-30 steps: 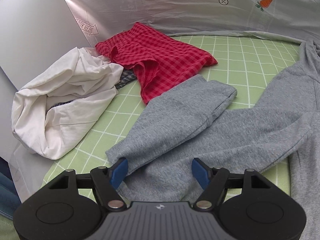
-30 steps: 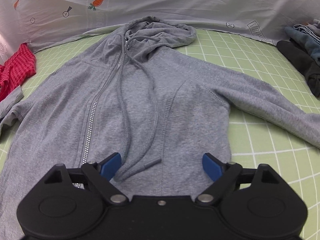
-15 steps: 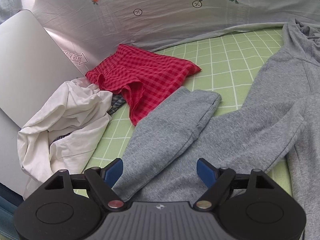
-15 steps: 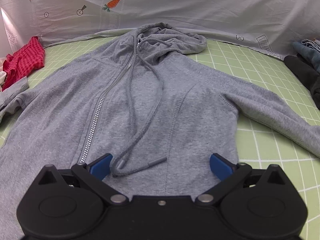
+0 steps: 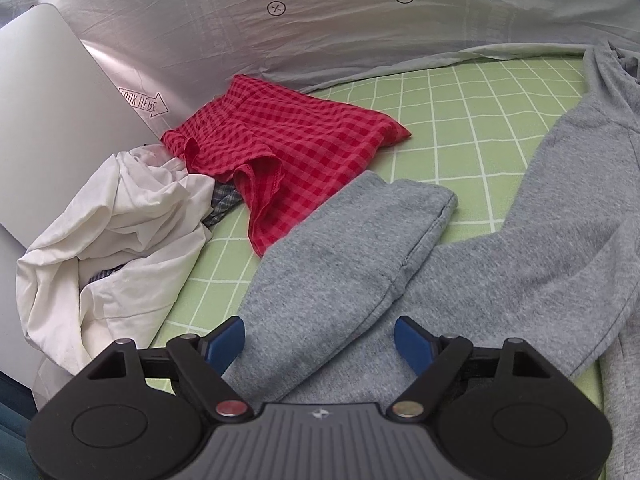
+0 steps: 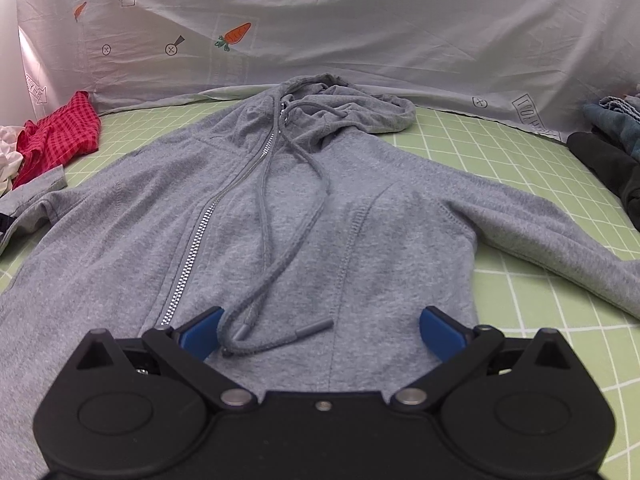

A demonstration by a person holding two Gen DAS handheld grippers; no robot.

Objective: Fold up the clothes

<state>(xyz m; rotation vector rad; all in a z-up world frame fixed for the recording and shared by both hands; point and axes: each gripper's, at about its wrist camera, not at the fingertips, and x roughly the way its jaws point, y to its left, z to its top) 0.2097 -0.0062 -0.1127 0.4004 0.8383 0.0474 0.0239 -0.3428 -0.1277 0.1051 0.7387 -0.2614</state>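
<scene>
The left hand-held gripper (image 5: pixel 319 339) hovers over the folded-back sleeve (image 5: pixel 344 256) of the gray hoodie (image 6: pixel 320 216). Its 2 blue pads (image 5: pixel 224 340) stand apart on either side of the sleeve fabric and its jaws are closing, with the sleeve lying under the gap between them; the pads do not press on the cloth. The sleeve's cuff end lies doubled over, just beside a red checked garment (image 5: pixel 288 140), which in turn touches a crumpled white garment (image 5: pixel 120 232).

The right hand-held gripper (image 6: pixel 322 334) is spread wide and grips nothing. Between its pads lie the ends of the hoodie's drawstring (image 6: pixel 280 240), resting loose on the hoodie's front, beside the zipper (image 6: pixel 200 236). Whether the pads touch the fabric cannot be told.

The hoodie lies flat and face up on the green grid-patterned surface (image 6: pixel 540 292), hood (image 6: pixel 360 104) toward the pale printed sheet (image 6: pixel 360 32) at the back, its other sleeve stretched out to the right. Dark folded clothes (image 6: pixel 608 152) sit at the far right edge.
</scene>
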